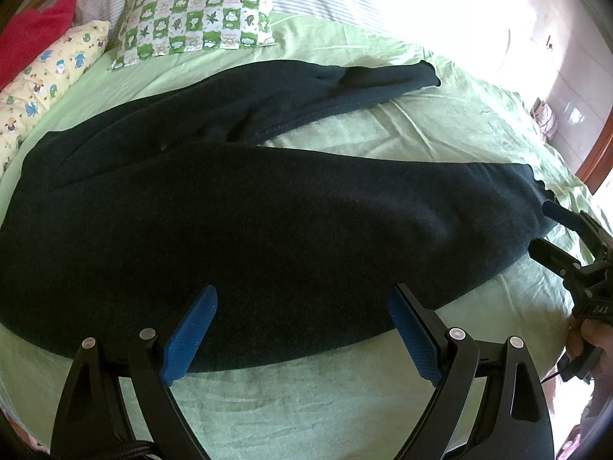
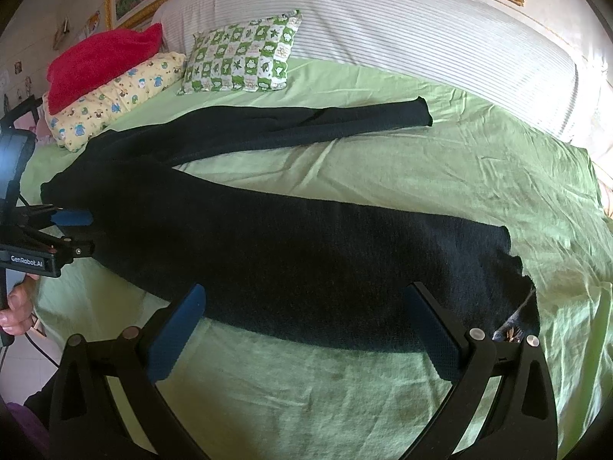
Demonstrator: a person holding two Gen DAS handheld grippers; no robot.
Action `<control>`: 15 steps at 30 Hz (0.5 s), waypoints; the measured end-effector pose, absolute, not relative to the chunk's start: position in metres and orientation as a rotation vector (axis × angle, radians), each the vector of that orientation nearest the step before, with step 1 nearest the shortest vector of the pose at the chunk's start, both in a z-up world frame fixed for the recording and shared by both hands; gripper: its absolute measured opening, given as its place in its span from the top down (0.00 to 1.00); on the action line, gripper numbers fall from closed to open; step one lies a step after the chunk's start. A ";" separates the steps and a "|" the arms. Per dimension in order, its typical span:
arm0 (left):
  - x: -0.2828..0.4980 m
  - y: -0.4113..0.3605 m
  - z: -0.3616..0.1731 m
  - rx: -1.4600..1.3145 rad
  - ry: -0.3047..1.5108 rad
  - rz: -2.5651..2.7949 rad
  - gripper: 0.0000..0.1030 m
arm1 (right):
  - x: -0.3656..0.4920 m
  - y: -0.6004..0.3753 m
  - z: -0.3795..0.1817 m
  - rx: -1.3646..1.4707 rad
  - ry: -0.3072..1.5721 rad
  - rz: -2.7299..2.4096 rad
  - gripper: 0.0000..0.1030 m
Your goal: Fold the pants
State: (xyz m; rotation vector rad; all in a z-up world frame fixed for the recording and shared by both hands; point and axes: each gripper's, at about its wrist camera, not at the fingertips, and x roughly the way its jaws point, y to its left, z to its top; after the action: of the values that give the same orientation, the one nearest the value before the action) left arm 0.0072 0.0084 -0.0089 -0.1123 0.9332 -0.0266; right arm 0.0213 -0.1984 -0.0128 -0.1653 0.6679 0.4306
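Observation:
Dark navy pants (image 1: 237,222) lie spread flat on the green bedsheet (image 1: 402,130), legs apart in a V, waist to the left. They also show in the right wrist view (image 2: 291,253). My left gripper (image 1: 302,329) is open and empty, its blue pads over the near edge of the near leg by the waist. My right gripper (image 2: 302,329) is open and empty over the near edge of the near leg, close to its cuff (image 2: 509,268). Each gripper shows in the other's view: the right gripper (image 1: 544,226) at the cuff, the left gripper (image 2: 76,230) at the waist.
A green checked pillow (image 2: 241,57), a yellow cartoon pillow (image 2: 115,96) and a red cushion (image 2: 99,61) lie at the bed's far left. A striped white bolster (image 2: 421,38) runs along the headboard. The bed's edge drops off at the right (image 1: 574,161).

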 end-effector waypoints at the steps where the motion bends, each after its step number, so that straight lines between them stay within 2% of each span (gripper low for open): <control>1: 0.007 0.008 -0.009 -0.111 0.933 -0.027 0.11 | 0.021 -0.198 -0.012 -0.163 0.668 0.431 0.00; 15: 0.019 0.013 0.006 -0.097 0.925 -0.048 0.11 | 0.033 -0.200 0.006 -0.105 0.666 0.484 0.00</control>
State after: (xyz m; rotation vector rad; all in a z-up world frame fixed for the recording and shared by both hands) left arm 0.0185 0.0125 0.0063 -0.0968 0.9255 -0.0481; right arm 0.0330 -0.1997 0.0062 -0.1055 0.6665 0.4839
